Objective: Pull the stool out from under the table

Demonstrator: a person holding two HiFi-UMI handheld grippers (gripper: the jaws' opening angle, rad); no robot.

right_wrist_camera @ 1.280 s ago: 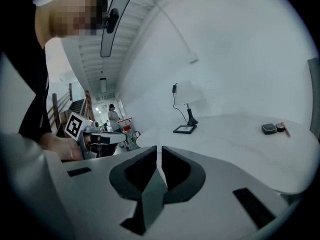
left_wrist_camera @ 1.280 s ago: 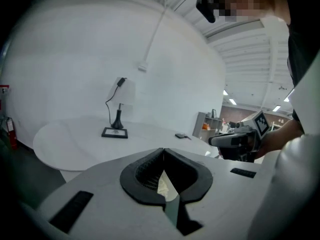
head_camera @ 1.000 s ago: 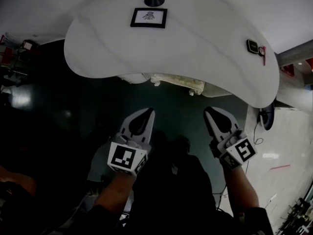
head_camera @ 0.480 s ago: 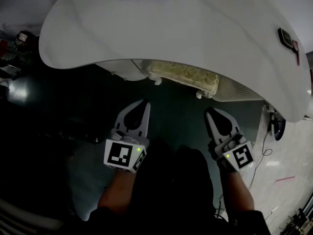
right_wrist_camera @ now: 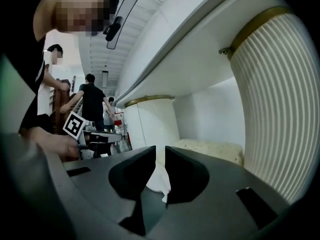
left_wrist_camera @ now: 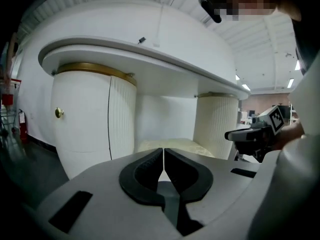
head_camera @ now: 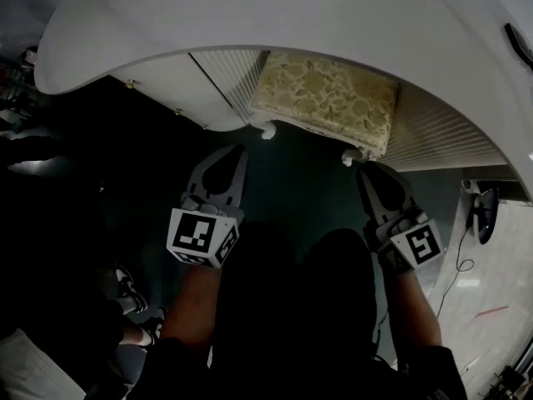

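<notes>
The stool [head_camera: 325,98] has a gold patterned cushion and white legs and stands tucked under the curved white table [head_camera: 350,15]. My left gripper [head_camera: 236,152] is shut and empty, a short way in front of the stool's left corner. My right gripper [head_camera: 372,172] is shut and empty too, close to the stool's front right leg. In the left gripper view the shut jaws [left_wrist_camera: 163,151] point at the cushion [left_wrist_camera: 187,145] below the tabletop [left_wrist_camera: 150,59]. The right gripper view shows its jaws [right_wrist_camera: 160,153] nearly touching each other, with the cushion [right_wrist_camera: 212,149] beyond them.
A white cabinet with a brass knob [left_wrist_camera: 59,113] carries the table on the left, and a ribbed pedestal [right_wrist_camera: 280,114] carries it on the right. A dark device with a cable [head_camera: 483,211] lies on the floor at right. People [right_wrist_camera: 92,104] stand in the background.
Both grippers have dropped toward the floor. The head has dropped with them, so the stool cushion now shows fully under the table and the things on the tabletop are out of view.
</notes>
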